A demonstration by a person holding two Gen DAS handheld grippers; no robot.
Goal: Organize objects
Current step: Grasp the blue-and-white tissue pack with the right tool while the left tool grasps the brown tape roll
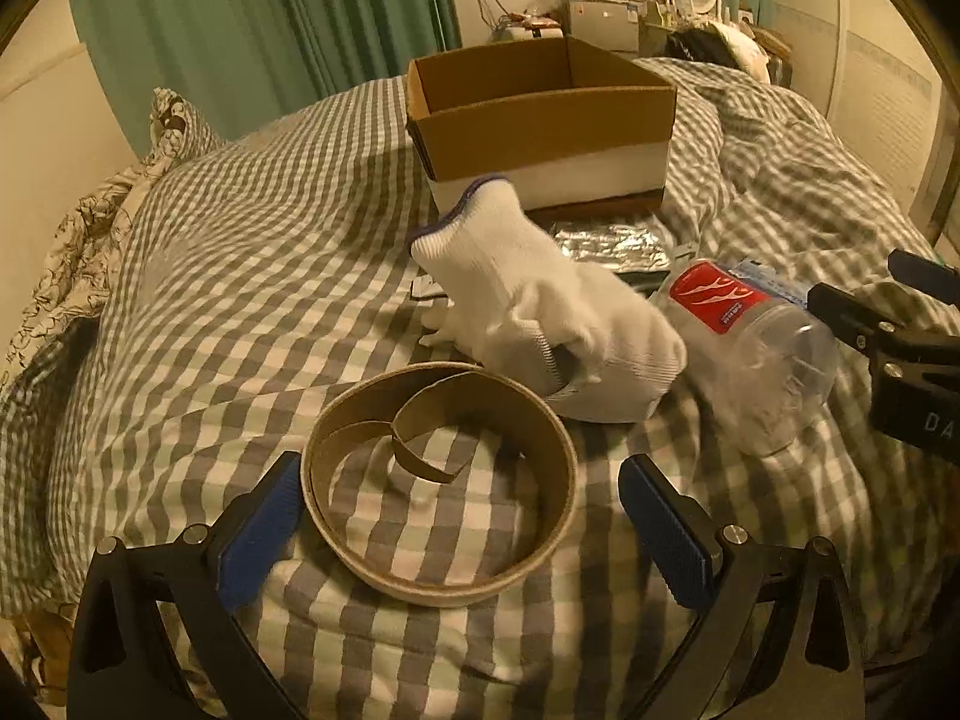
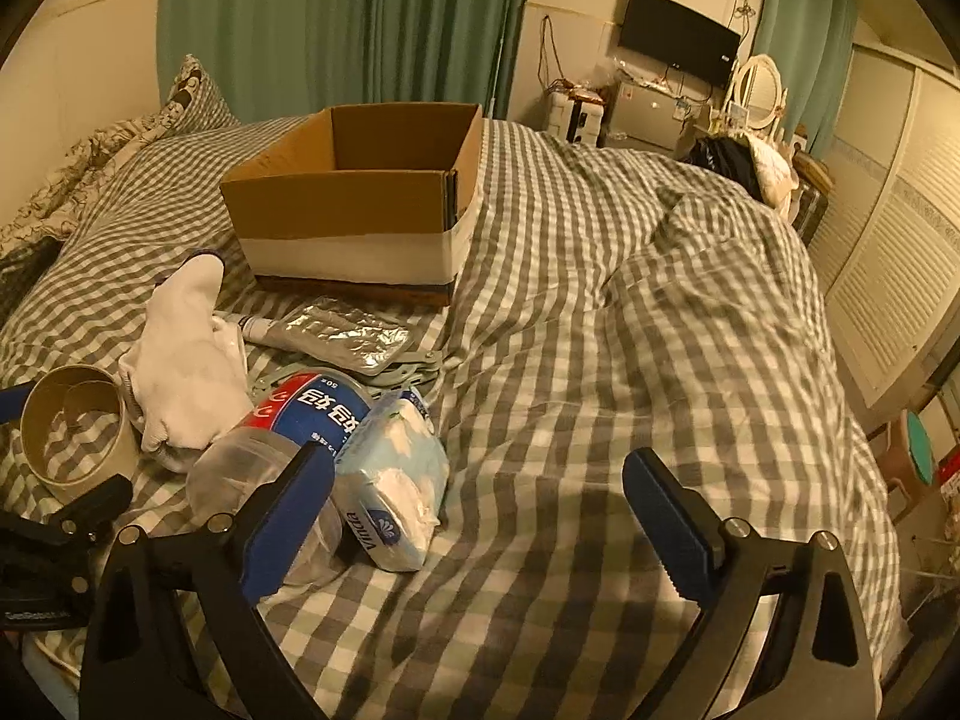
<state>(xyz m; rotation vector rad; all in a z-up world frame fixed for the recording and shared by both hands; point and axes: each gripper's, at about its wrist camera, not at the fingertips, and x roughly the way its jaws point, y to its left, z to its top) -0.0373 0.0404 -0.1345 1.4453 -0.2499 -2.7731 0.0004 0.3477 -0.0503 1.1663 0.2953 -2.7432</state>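
On the checked bed (image 2: 600, 312) an open cardboard box (image 2: 360, 204) sits at the far side, and nearer lie a white glove (image 1: 540, 312), a clear plastic bottle (image 1: 756, 348), a tissue pack (image 2: 396, 480), a foil packet (image 2: 348, 330) and, nearest on the left, a cardboard ring (image 1: 438, 480). The ring looks thin and has a loose inner curl, so a hard squeeze could buckle it, and the soft bedding may let it tip or slide away. The left gripper (image 1: 468, 528) sits low with its jaws apart either side of the ring, not yet clamping, while the right gripper (image 2: 480, 534) hovers with jaws wide over bare bedding just right of the bottle and tissue pack.
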